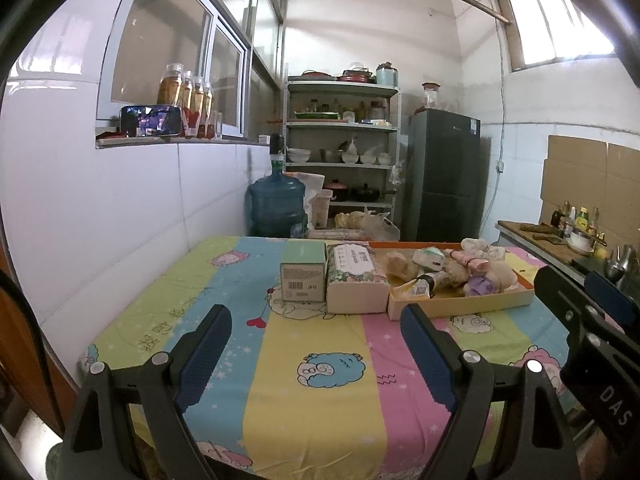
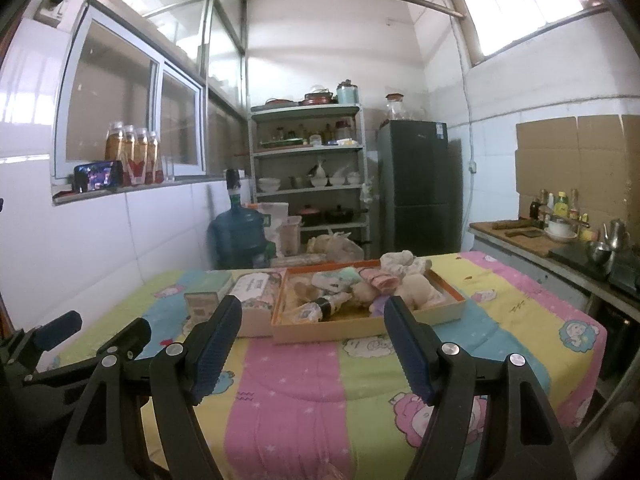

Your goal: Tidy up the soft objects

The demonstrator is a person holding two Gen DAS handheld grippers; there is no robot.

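An orange-rimmed shallow box [image 1: 480,304] [image 2: 360,330] sits at the far side of the table and holds a pile of soft things: plush toys [image 1: 500,274] [image 2: 416,288], rolled socks [image 2: 380,278] and a small bottle [image 2: 332,304]. My left gripper [image 1: 316,324] is open and empty above the striped tablecloth [image 1: 312,400], short of the box. My right gripper [image 2: 312,320] is open and empty, also short of the box. The right gripper shows at the left wrist view's right edge [image 1: 576,292].
A tissue pack [image 1: 356,280] [image 2: 256,292] and a green carton [image 1: 304,276] [image 2: 206,294] stand left of the box. Behind the table are a water jug [image 1: 276,204], shelves [image 1: 344,140] and a fridge [image 1: 444,176]. A counter [image 2: 540,244] runs along the right.
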